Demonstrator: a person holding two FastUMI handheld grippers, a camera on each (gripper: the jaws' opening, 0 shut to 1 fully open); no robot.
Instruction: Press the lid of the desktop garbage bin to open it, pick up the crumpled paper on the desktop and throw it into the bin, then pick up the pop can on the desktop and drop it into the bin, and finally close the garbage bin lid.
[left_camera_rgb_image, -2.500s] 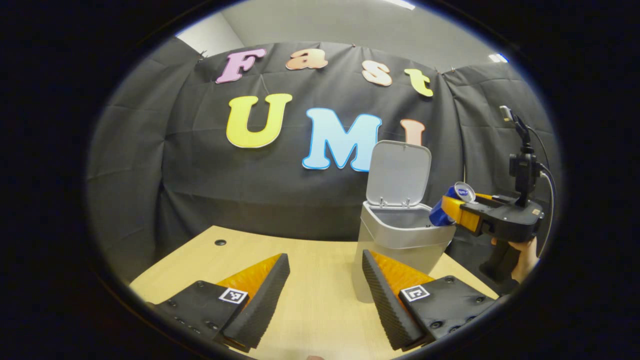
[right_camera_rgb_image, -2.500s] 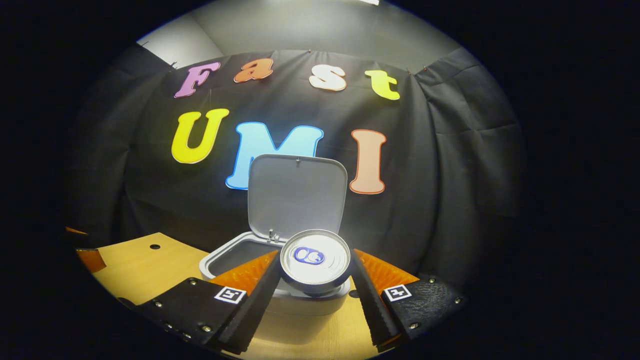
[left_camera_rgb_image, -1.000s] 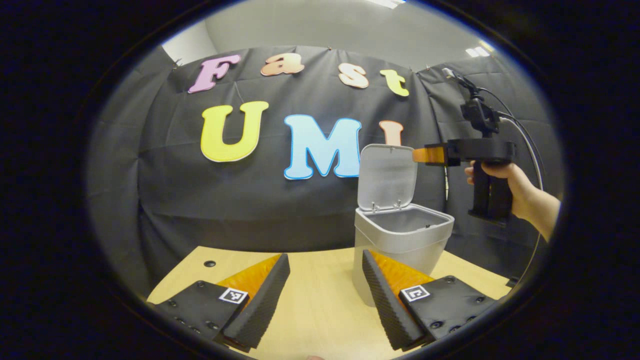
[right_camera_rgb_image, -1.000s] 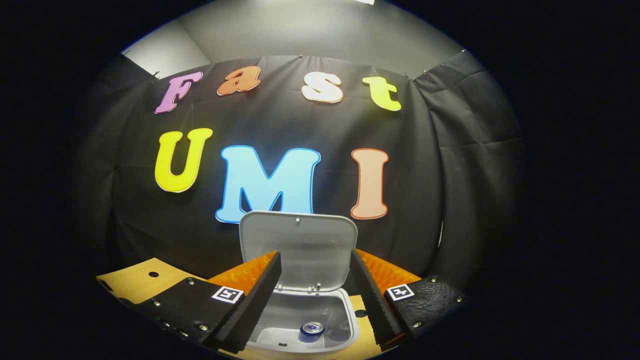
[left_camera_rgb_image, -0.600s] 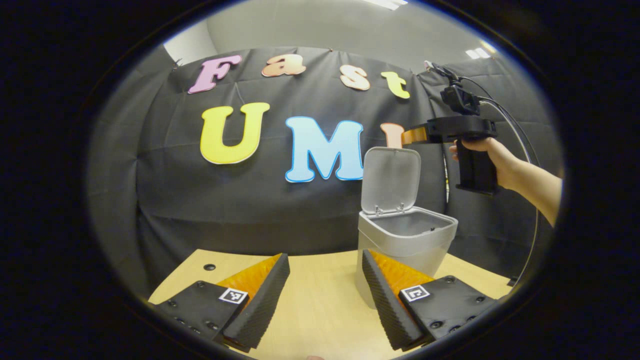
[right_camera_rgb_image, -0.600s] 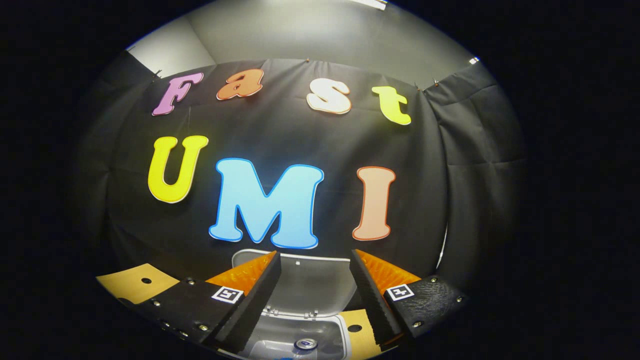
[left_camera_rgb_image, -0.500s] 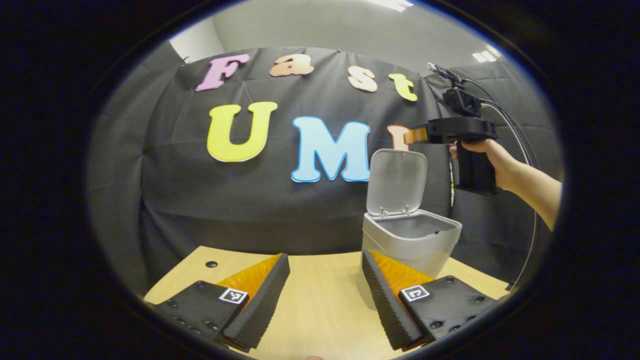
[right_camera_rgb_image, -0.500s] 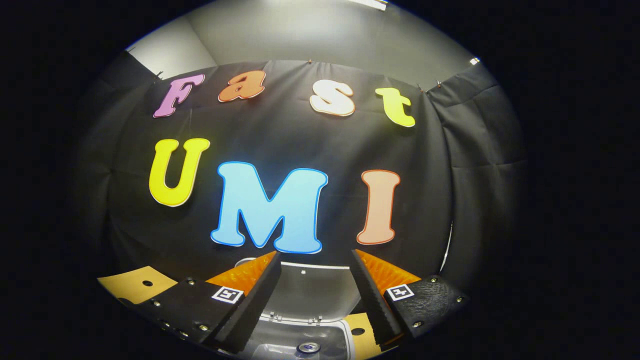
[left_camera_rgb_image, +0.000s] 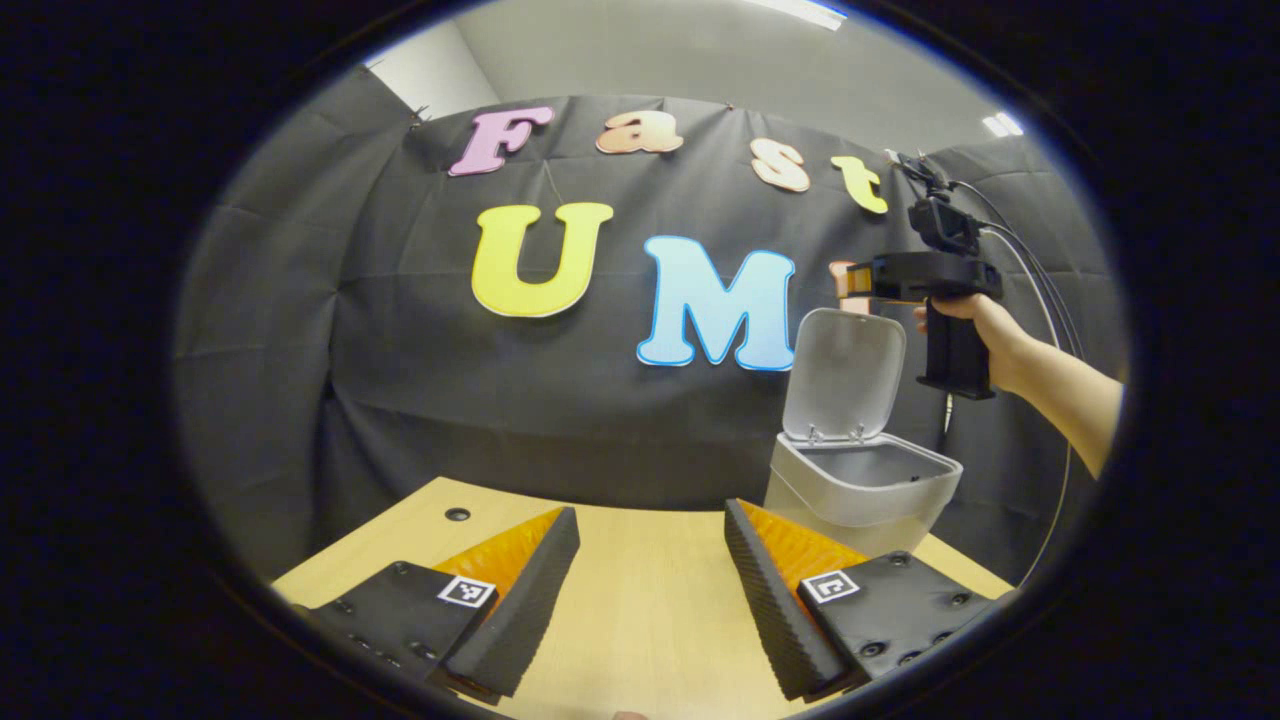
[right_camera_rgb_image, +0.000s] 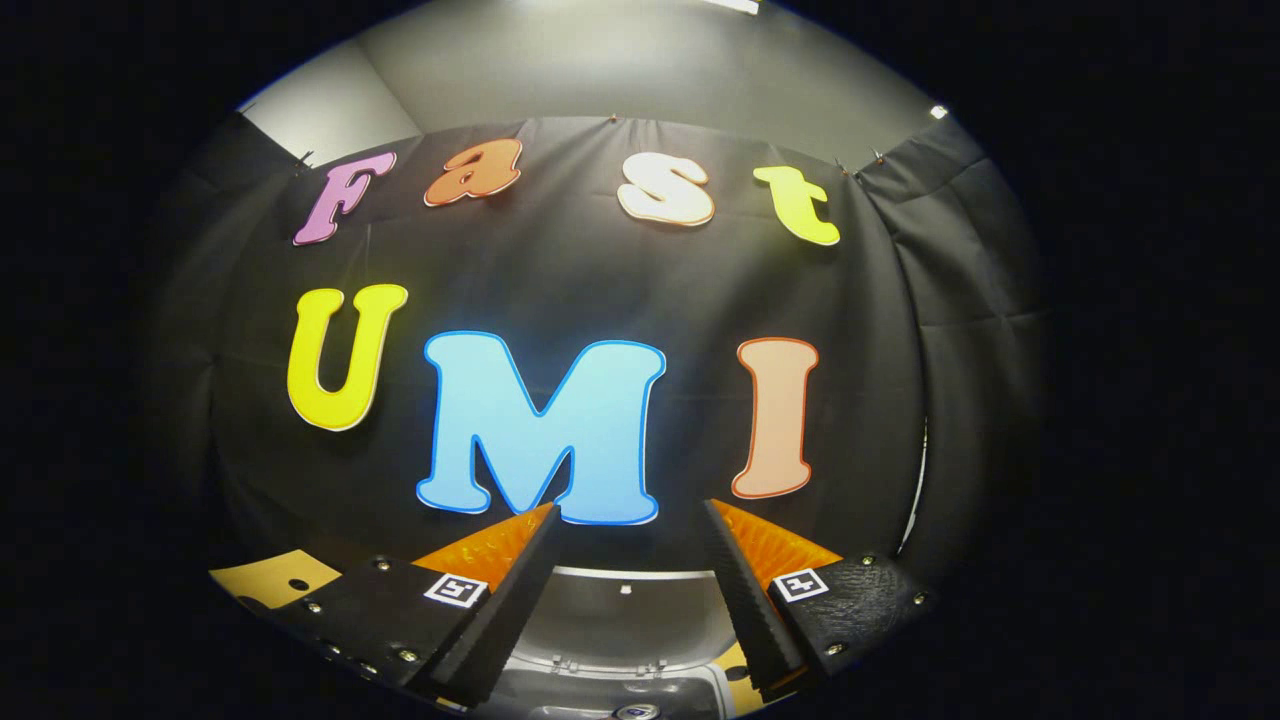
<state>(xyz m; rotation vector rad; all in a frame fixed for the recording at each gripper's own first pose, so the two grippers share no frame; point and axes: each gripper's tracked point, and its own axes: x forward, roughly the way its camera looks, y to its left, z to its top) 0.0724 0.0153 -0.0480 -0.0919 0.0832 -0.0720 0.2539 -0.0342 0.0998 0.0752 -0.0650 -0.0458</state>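
In the left gripper view, the left gripper (left_camera_rgb_image: 650, 520) at bottom centre has its fingers spread, holding nothing, above the wooden table (left_camera_rgb_image: 640, 610). At right, the grey bin (left_camera_rgb_image: 860, 490) stands with its lid (left_camera_rgb_image: 843, 372) upright. At upper right, a hand (left_camera_rgb_image: 975, 320) holds the right gripper (left_camera_rgb_image: 852, 285) above the lid. In the right gripper view its fingers are spread and empty; the pop can (right_camera_rgb_image: 636, 712) shows at the bottom edge, inside the bin.

Light wooden table (left_camera_rgb_image: 640, 610), round cable hole near its far-left edge; open grey bin (left_camera_rgb_image: 860, 495) standing far right
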